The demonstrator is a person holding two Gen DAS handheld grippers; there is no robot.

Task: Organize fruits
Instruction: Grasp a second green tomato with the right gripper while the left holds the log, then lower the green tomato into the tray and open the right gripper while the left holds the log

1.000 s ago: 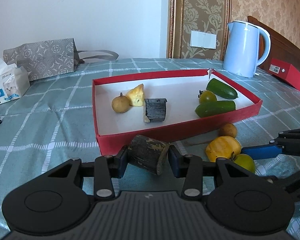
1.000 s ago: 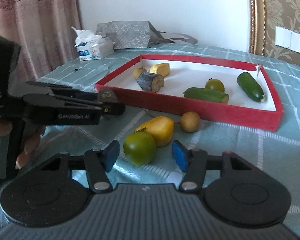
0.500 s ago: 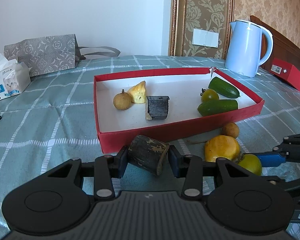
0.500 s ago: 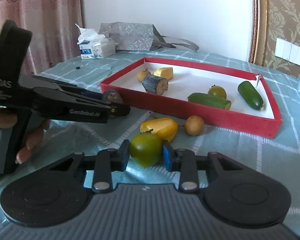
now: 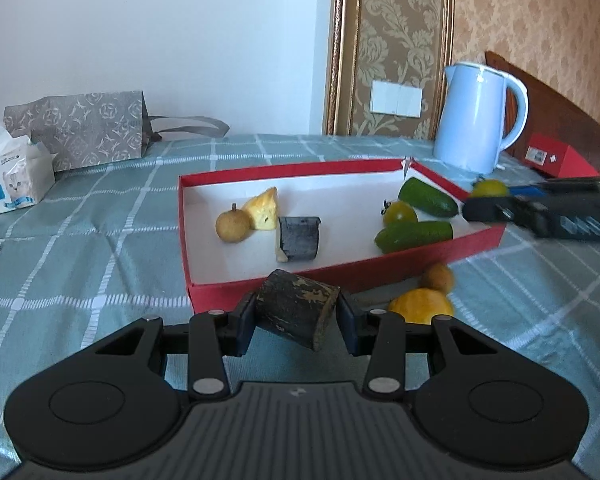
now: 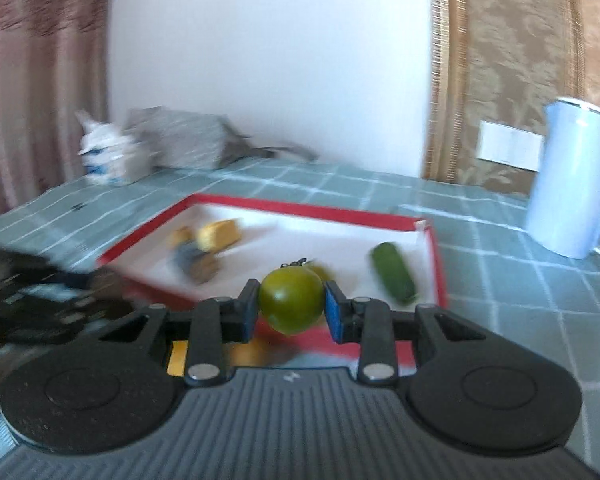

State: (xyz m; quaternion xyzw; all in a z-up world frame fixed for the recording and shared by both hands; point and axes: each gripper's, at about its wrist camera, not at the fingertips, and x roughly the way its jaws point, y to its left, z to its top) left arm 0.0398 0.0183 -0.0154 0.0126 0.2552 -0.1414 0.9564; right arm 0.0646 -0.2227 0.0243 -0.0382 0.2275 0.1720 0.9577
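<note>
Right gripper (image 6: pixel 291 307): jaws closed on the green tomato (image 6: pixel 291 303), raised over the near-right corner of the red tray (image 5: pixel 284 168); best carried a little further in over the white floor, lowered beside the other small tomato (image 5: pixel 399 213) and the two cucumbers (image 5: pixel 414 236) at the tray's right end, then released low so as not to roll. Left gripper (image 5: pixel 296 318): jaws clamped on the dark bark-like chunk (image 5: pixel 296 309), just short of the tray's near edge; needs lifting clear of that wall and setting down next to the matching dark piece (image 5: pixel 299 238) mid-tray. Yellow fruit (image 5: pixel 420 306) and small brown fruit (image 5: pixel 437 277) left on the checked cloth outside the near edge, to be avoided on the way past.
</note>
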